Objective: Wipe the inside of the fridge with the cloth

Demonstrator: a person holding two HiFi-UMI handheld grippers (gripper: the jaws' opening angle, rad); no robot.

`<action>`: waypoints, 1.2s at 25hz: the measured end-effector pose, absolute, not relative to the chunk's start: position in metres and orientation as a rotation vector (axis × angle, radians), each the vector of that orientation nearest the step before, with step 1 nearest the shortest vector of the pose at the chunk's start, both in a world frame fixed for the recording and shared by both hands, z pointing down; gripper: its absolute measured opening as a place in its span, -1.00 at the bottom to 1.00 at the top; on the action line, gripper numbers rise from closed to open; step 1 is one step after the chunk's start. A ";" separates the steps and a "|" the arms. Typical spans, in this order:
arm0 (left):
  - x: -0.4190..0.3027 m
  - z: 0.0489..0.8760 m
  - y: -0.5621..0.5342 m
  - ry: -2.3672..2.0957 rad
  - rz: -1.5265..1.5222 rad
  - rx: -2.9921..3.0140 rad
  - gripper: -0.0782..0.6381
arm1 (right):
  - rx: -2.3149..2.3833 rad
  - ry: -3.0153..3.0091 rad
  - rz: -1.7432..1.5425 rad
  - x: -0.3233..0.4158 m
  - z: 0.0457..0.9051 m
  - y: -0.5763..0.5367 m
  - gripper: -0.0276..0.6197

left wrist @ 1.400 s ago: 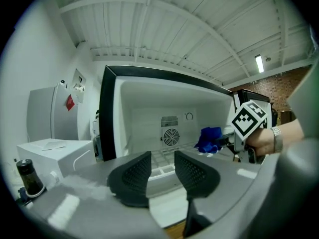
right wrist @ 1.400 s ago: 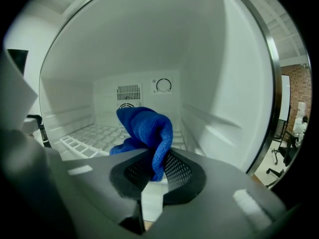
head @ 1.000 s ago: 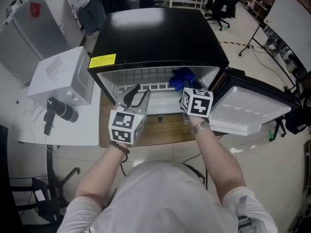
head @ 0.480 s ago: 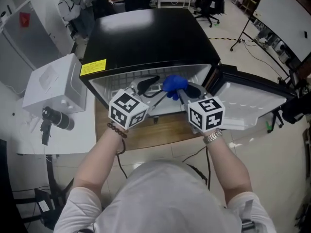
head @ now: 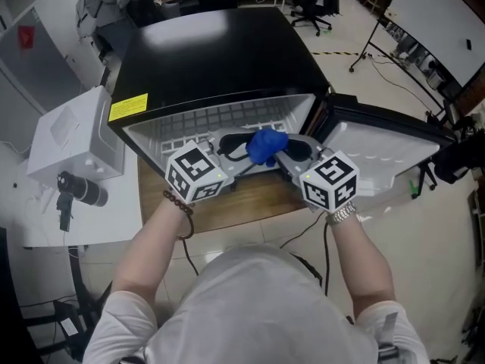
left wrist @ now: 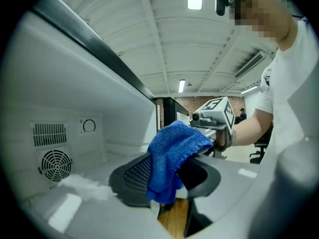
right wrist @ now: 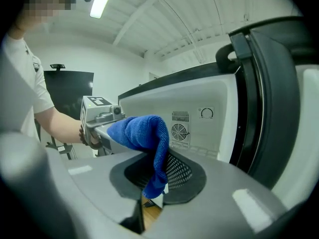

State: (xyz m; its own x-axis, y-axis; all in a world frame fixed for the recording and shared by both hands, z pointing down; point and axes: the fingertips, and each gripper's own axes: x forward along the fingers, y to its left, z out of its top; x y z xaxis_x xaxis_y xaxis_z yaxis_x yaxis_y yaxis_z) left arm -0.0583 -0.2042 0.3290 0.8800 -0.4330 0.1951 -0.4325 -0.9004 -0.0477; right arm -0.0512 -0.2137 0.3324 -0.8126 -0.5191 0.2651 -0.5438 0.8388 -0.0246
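Cloth [head: 267, 145] is right at the mouth of the fridge [head: 220, 51] now, bunched up between the two grippers, which point at each other over the front edge. A second ago it was further in on the right side, and the left gripper [head: 241, 149] was down by the left corner, nowhere near it, so both hands have swung in to meet in the middle.

The right gripper [head: 292, 152] has its jaws pinched narrow on the lower end of the cloth, same grip as before. The left one's jaws stand apart with the cloth hanging between them. They have just been closing in, but I can't see the pads actually squeezing it yet.

The door [head: 379, 150] hangs wide open on the right (the fridge sits on a wooden board [head: 227, 203]), and the fan grille [left wrist: 54, 164] shows on the back wall.
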 end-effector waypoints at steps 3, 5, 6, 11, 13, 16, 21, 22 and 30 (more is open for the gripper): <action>-0.051 0.332 -0.199 0.678 -0.321 -3.050 -0.45 | 0.802 -2.758 0.131 -0.045 0.335 -0.210 -0.79; -0.048 0.332 -0.199 0.688 -0.317 -3.046 -0.51 | 0.817 -2.747 0.119 -0.042 0.335 -0.209 -0.79; -0.047 0.331 -0.199 0.702 -0.309 -3.041 -0.53 | 0.832 -2.742 0.115 -0.040 0.334 -0.209 -0.79; -0.047 0.326 -0.210 0.850 -0.241 -3.003 -0.58 | 0.966 -2.692 0.084 -0.032 0.332 -0.212 -0.76; -0.046 0.325 -0.217 0.922 -0.214 -2.985 -0.58 | 1.035 -2.661 0.070 -0.025 0.333 -0.215 -0.74; -0.048 0.323 -0.229 1.044 -0.181 -2.961 -0.58 | 1.136 -2.614 0.082 -0.011 0.335 -0.219 -0.73; -0.045 0.325 -0.247 1.172 -0.177 -2.946 -0.59 | 1.229 -2.554 0.107 0.008 0.339 -0.220 -0.73; -0.043 0.326 -0.250 1.184 -0.179 -2.946 -0.59 | 1.238 -2.548 0.107 0.010 0.339 -0.219 -0.73; -0.025 0.340 -0.270 1.288 -0.208 -2.948 -0.59 | 1.322 -2.535 0.086 0.023 0.333 -0.215 -0.86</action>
State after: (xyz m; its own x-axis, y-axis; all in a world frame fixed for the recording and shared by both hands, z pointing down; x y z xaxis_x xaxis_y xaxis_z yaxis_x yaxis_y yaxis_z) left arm -0.0249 -0.2699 0.3403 0.6732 -0.7240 0.1505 -0.7346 -0.6781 0.0238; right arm 0.0231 -0.2151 0.3328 -0.5417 -0.7949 0.2732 -0.8116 0.5793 0.0762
